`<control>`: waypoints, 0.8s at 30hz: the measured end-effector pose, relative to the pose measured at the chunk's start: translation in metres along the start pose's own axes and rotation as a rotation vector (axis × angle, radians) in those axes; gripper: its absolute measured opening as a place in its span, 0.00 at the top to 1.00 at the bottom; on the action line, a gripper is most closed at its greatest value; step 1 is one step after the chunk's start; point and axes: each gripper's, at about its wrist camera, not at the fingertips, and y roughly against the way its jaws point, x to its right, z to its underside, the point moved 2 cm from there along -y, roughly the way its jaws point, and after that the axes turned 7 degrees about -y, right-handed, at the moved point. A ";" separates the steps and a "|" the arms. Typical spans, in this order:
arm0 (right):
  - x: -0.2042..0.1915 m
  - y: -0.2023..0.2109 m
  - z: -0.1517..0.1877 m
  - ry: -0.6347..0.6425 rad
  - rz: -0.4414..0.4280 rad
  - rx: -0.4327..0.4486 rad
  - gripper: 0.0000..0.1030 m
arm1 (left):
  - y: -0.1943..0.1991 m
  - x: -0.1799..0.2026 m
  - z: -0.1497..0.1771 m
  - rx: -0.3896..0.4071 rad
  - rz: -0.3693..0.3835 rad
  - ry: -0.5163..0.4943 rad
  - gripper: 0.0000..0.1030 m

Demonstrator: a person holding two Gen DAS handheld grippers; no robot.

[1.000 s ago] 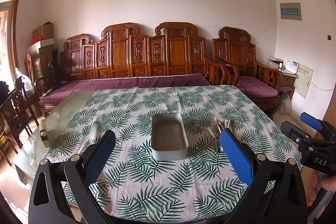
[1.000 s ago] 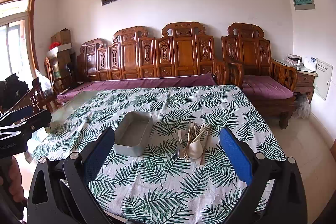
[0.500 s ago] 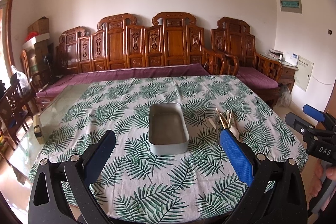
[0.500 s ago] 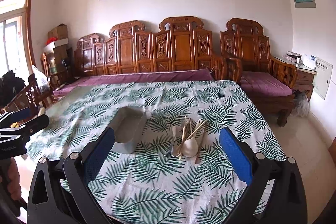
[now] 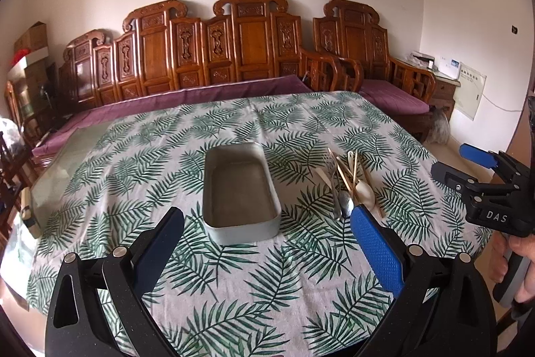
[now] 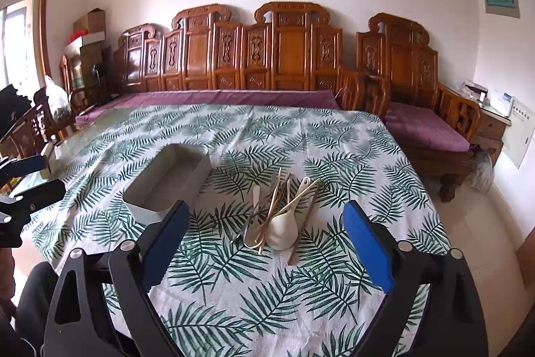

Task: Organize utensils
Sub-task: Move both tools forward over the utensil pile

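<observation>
An empty grey metal tray (image 5: 239, 189) sits on the leaf-patterned tablecloth (image 5: 200, 273); it also shows in the right wrist view (image 6: 167, 179). To its right lies a pile of utensils (image 5: 351, 186): white spoons, a metal fork, a metal spoon and chopsticks, also in the right wrist view (image 6: 281, 213). My left gripper (image 5: 267, 243) is open and empty, just short of the tray's near end. My right gripper (image 6: 264, 243) is open and empty, just short of the utensil pile. It also shows at the right edge of the left wrist view (image 5: 468, 169).
A carved wooden bench with purple cushions (image 5: 234, 56) runs behind the table. A matching armchair (image 6: 421, 109) stands at the right. Bare glass tabletop (image 5: 53, 176) shows at the left. Boxes (image 6: 87, 35) are stacked in the far left corner.
Both grippers have moved forward and lower over the table; the tray and the utensils look closer. Nothing was taken hold of.
</observation>
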 end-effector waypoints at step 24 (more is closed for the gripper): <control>0.070 -0.119 0.007 -0.010 -0.024 -0.220 0.33 | -0.118 0.055 -0.012 -0.176 0.167 -0.058 0.18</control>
